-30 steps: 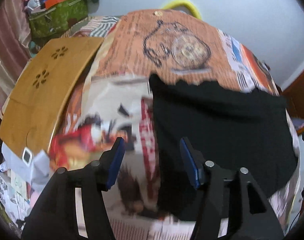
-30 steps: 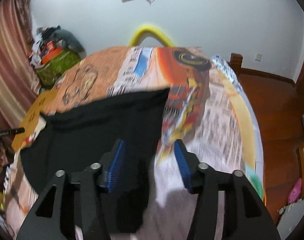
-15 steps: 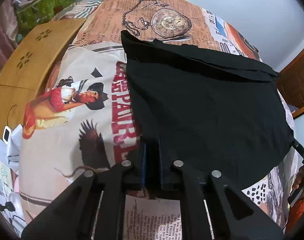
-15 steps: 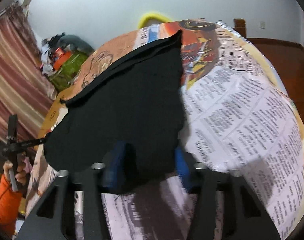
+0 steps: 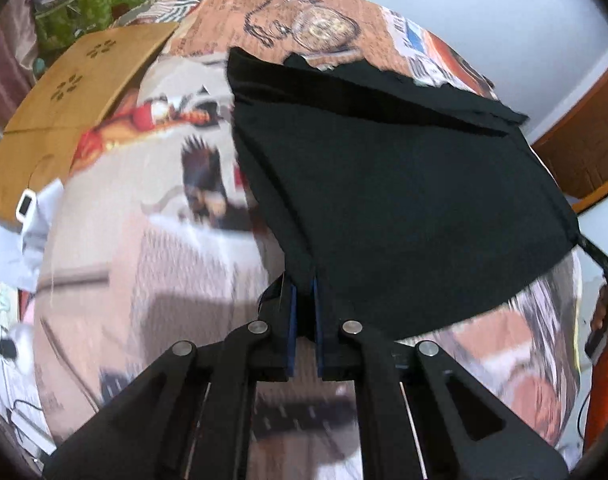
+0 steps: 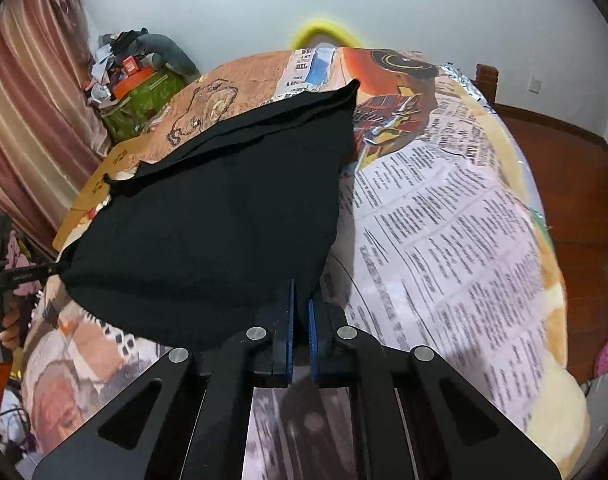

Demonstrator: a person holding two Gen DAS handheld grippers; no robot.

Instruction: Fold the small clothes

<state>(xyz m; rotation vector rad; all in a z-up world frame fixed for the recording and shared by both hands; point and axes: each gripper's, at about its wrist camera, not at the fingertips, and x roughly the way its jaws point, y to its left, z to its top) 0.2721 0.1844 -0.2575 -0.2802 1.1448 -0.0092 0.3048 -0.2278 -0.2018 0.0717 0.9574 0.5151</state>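
Each hand-held gripper, left (image 5: 302, 292) and right (image 6: 300, 296), pinches a near corner of the black garment (image 5: 403, 200).

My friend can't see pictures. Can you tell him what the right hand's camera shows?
The right gripper is shut on a near corner of a black cloth, which lies spread over a bed cover printed with newspaper writing and pictures. At the far left edge, a hand holds the other gripper at the cloth's other near corner.
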